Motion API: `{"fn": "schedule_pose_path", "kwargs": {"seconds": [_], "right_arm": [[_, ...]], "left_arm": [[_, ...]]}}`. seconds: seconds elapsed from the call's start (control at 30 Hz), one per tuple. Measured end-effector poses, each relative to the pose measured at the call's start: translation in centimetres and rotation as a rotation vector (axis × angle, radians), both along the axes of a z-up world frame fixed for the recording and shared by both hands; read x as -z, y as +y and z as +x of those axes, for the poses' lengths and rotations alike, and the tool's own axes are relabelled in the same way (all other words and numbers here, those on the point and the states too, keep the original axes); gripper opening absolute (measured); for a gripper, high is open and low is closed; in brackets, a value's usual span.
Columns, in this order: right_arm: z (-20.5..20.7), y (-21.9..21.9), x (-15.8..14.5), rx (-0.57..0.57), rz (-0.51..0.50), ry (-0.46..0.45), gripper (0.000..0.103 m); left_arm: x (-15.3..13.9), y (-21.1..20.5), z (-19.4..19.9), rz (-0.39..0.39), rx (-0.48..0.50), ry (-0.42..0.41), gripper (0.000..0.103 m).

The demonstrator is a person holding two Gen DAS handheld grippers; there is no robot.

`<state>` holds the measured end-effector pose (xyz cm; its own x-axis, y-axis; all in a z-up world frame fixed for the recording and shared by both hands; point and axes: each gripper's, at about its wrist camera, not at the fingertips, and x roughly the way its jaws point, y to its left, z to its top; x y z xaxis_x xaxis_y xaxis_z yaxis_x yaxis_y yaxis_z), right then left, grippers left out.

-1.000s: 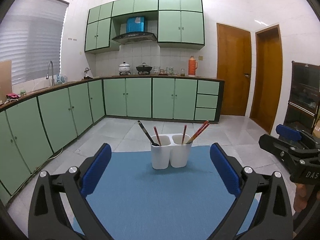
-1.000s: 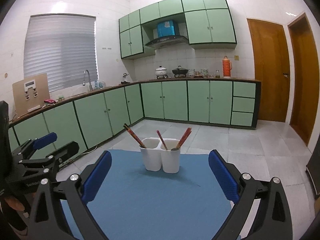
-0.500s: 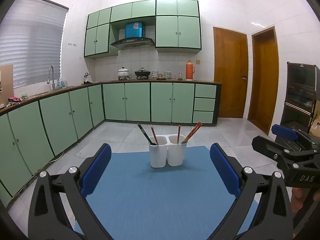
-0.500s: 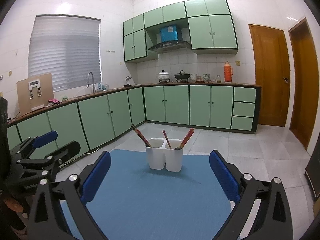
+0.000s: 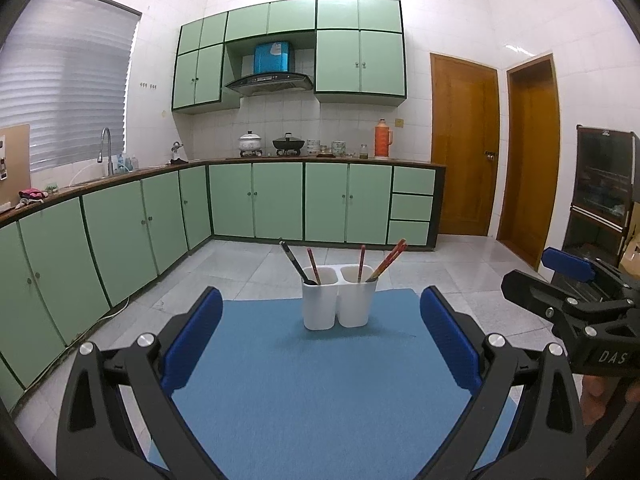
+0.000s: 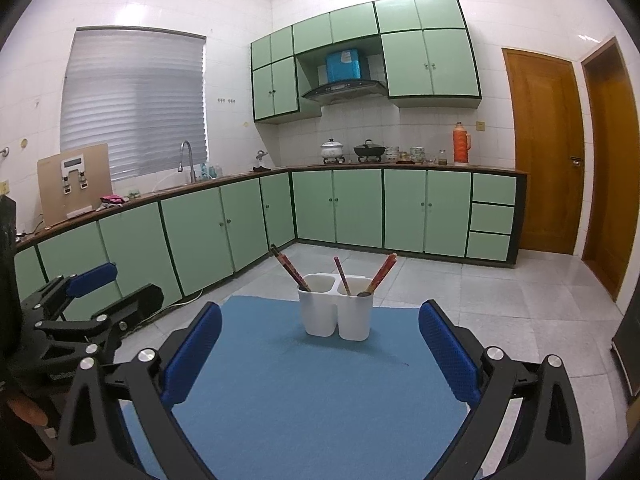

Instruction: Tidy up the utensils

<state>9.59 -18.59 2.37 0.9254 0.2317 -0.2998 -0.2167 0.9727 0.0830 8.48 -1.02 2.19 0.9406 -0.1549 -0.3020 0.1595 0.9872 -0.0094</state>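
Both tools hang above the near edge of the blue mat (image 5: 320, 380), and neither carries anything. The left gripper (image 5: 320, 336) has its blue pads spread wide, nothing between them. The right gripper (image 6: 320, 340) stands the same way, pads well apart and bare.

Dead ahead at twelve o'clock from both, at the far end of the mat, sits the white twin-cup holder (image 5: 339, 298). In the left cup a dark-handled utensil (image 5: 294, 262) leans toward eleven o'clock, a red chopstick (image 5: 312, 265) beside it. In the right cup one red stick (image 5: 361, 262) stands nearly upright, and a reddish pair (image 5: 387, 259) tilts toward one o'clock.

These look like thin, stiff, light sticks, probably smooth, so I'd expect them to swivel or slip in a loose pinch. The sensible hold is on the exposed shaft above the rim, pads square across it, then a lift along the stick's own lean. The holder itself looks light and may tip or slide on the mat if a stick drags against its wall. Which pieces belong where, I cannot tell from here.
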Motion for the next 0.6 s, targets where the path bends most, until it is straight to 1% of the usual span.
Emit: {"fn": "schedule_pose_path", "kwargs": {"seconds": [0.6], "right_arm": [[0.00,0.23,0.01,0.000,0.000,-0.001,0.097]], "left_arm": [[-0.02,0.06,-0.03,-0.001,0.001,-0.001,0.096]]}}
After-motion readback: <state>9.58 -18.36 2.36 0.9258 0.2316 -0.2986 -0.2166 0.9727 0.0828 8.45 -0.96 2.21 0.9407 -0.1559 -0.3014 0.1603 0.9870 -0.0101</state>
